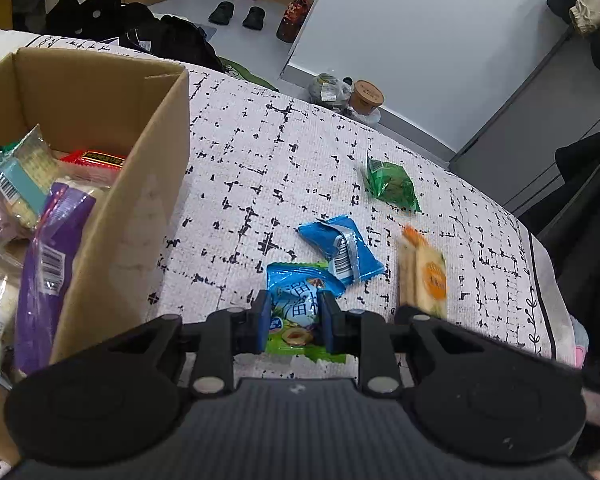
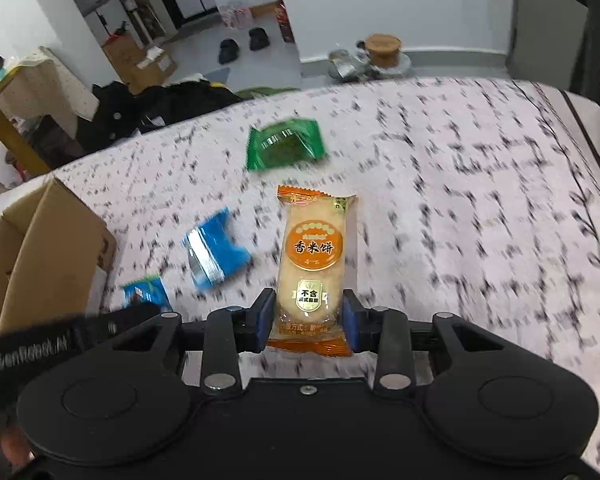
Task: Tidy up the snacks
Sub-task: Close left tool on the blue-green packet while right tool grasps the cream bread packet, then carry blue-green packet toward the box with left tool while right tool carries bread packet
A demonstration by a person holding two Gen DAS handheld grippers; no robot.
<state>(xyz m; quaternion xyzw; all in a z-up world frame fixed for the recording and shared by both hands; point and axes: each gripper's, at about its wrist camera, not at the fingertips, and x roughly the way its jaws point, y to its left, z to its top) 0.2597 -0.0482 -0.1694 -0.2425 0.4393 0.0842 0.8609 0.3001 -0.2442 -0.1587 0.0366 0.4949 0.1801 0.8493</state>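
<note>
Left wrist view is showing inside the cardboard box (image 1: 112,184): several packets piled there, a purple one (image 1: 46,264), a red one (image 1: 96,159), a clear cracker pack (image 1: 24,184), more cut off at the frame edge, so count inside is unclear. Right wrist view is only catching the box's outer wall (image 2: 48,256), contents hidden.

Left gripper (image 1: 294,318) fingers are clamping a blue-green packet (image 1: 296,300), sitting low over the patterned bed cover (image 1: 260,152) just beside the box. Right gripper (image 2: 310,316) fingers are pinching the lower end of an orange rice cracker packet (image 2: 314,256), label readable only in the right view; in the left view it is blurred (image 1: 424,272).

Loose packets lying on the cover: one blue (image 1: 342,252), one green (image 1: 392,184), well apart from the box. So four packets outside the box, two held, two lying.

Right view is heavily motion-blurred, cover pattern smeared. Two black shoes (image 1: 240,14) are sitting on the floor beyond the bed
</note>
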